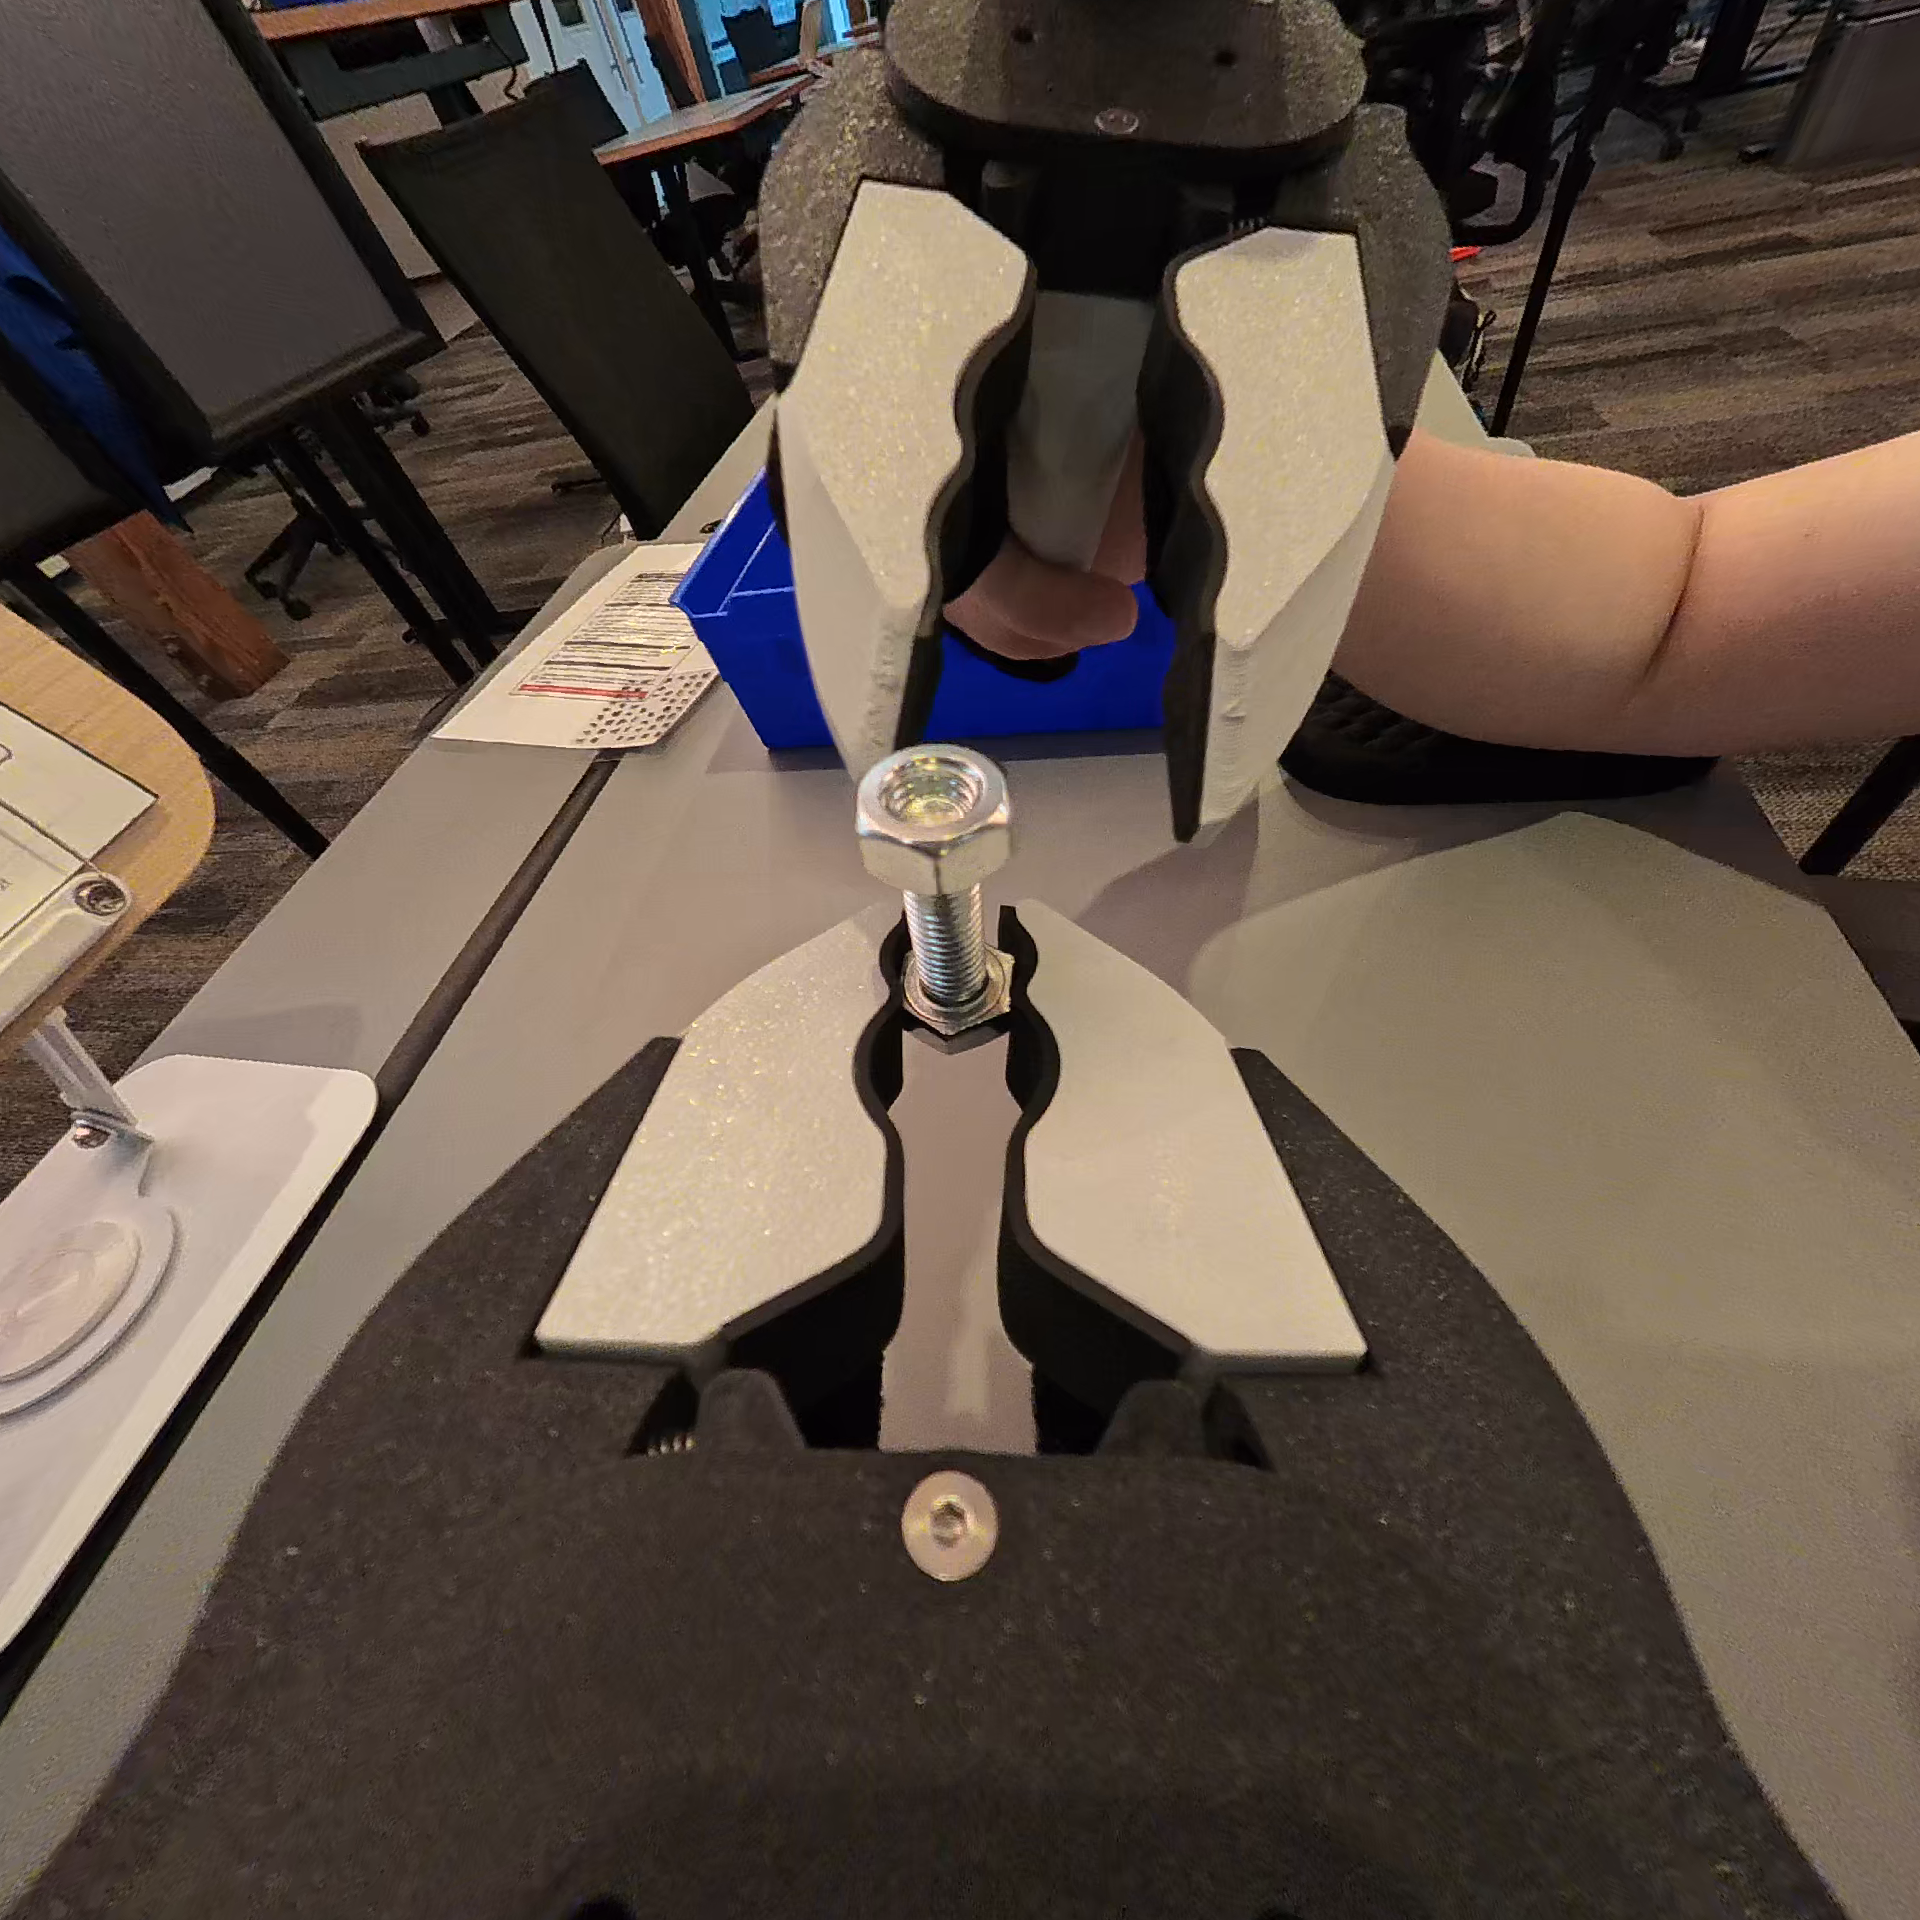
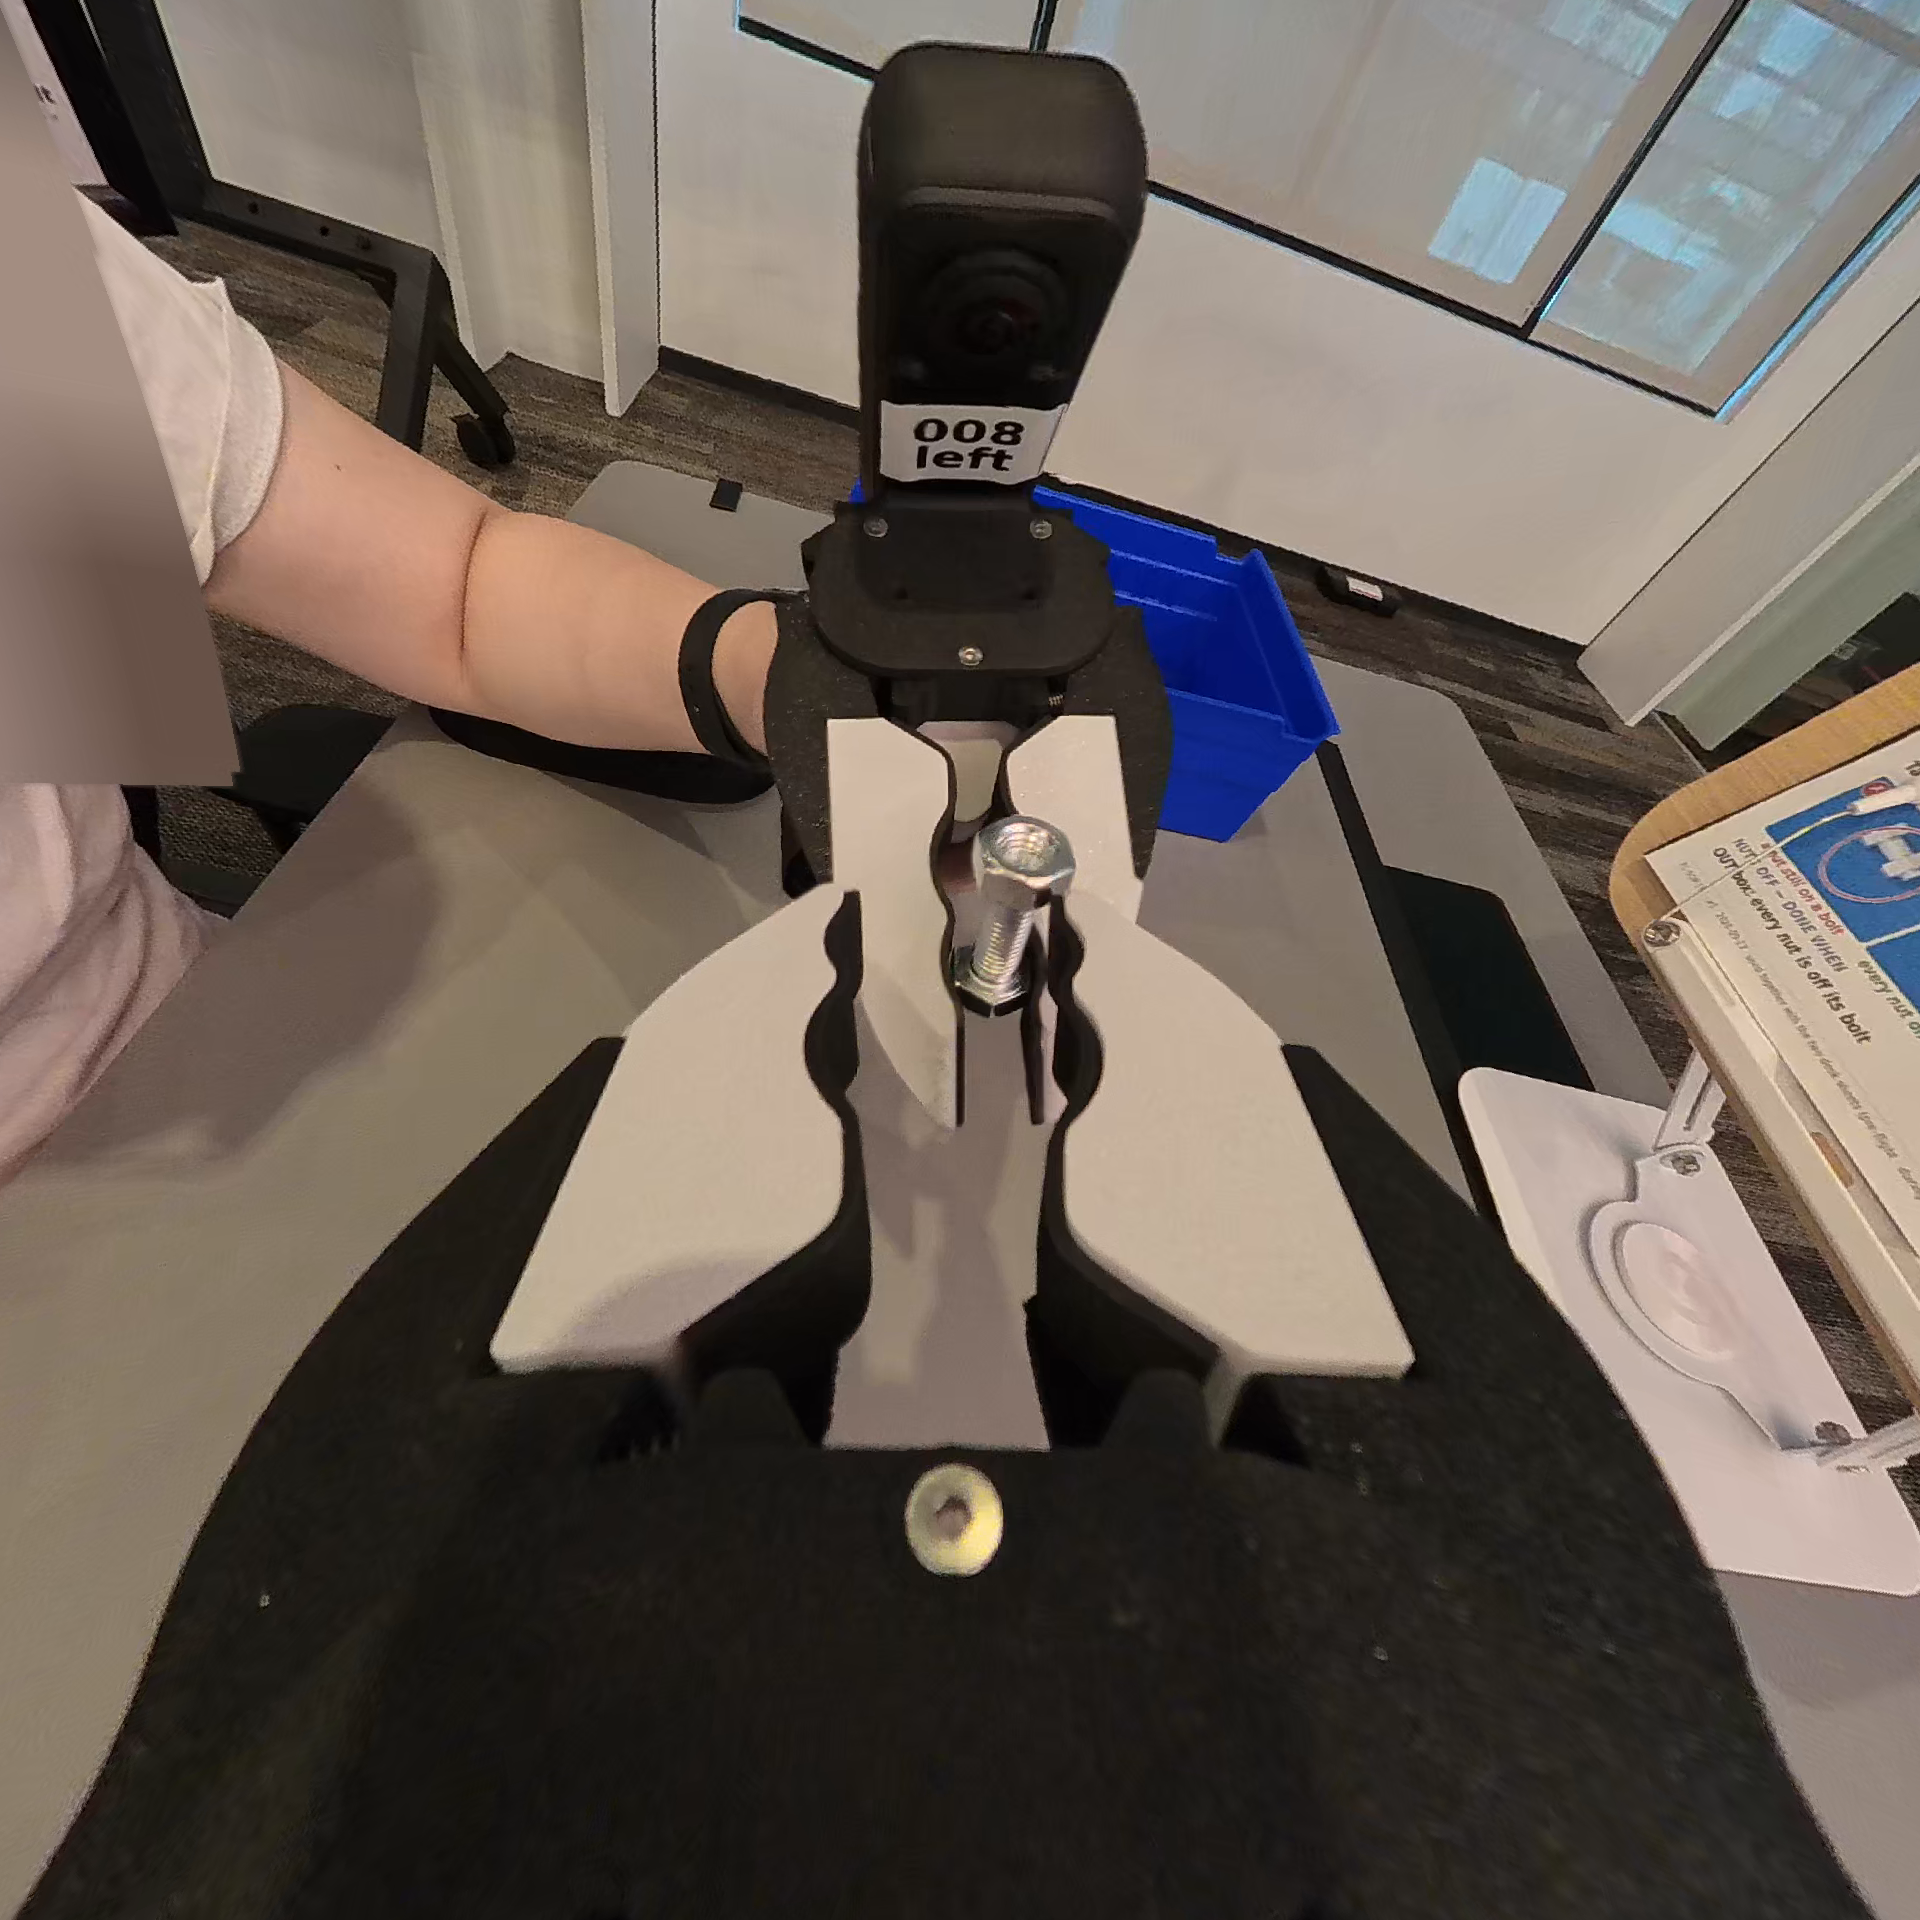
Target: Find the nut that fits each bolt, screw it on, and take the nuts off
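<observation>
The left gripper (image 1: pixel 951 977) clamps the hexagonal head of an upright silver threaded bolt (image 1: pixel 940 940). A silver hex nut (image 1: pixel 932 816) sits atop the shank. The right gripper (image 1: pixel 1049 769), jaws apart, hovers beside the nut, touching nothing. Beyond stands a blue plastic bin (image 1: pixel 748 623)

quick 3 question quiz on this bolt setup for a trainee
1. True or false: the left tongs clamp the bolt by its head.
2. Fill in: the nut sits at the bolt's ___ end.
3. The right tongs are: A open, B shut on the nut, C shut on the bolt.
Key: 1 true; 2 top; 3 A.
</observation>
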### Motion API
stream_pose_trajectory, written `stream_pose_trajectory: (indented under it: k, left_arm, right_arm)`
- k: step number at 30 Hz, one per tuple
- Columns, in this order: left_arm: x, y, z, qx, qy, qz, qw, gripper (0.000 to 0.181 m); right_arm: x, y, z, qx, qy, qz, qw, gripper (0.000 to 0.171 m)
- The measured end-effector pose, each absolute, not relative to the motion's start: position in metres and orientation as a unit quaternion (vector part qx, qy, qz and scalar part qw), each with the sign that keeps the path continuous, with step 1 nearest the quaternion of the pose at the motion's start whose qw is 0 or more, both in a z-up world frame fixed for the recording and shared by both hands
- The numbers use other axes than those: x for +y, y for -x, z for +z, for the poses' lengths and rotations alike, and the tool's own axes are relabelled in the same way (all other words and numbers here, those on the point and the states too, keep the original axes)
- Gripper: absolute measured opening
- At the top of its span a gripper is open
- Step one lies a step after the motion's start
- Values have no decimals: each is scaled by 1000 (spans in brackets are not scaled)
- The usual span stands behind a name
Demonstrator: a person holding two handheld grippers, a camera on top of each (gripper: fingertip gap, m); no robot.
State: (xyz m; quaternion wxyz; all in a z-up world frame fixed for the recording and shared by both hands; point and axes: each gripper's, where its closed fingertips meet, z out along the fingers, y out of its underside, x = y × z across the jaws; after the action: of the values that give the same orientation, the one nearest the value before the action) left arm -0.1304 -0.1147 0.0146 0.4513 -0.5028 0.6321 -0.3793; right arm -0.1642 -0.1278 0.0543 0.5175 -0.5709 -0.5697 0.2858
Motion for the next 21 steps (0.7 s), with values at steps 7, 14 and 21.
stream_pose_trajectory:
  k: [7, 14, 21]
  left_arm:
    - [-115, 131, 15, 633, 504, -381, 448, 14]
    - [-119, 128, 10, 643, 502, -372, 442, 14]
    - [-111, 131, 14, 627, 513, -376, 449, 14]
  right_arm:
    - [-123, 163, 55, -561, 576, 279, 525, 32]
    - [-127, 168, 54, -566, 565, 290, 526, 33]
    - [-128, 162, 55, -569, 570, 285, 520, 32]
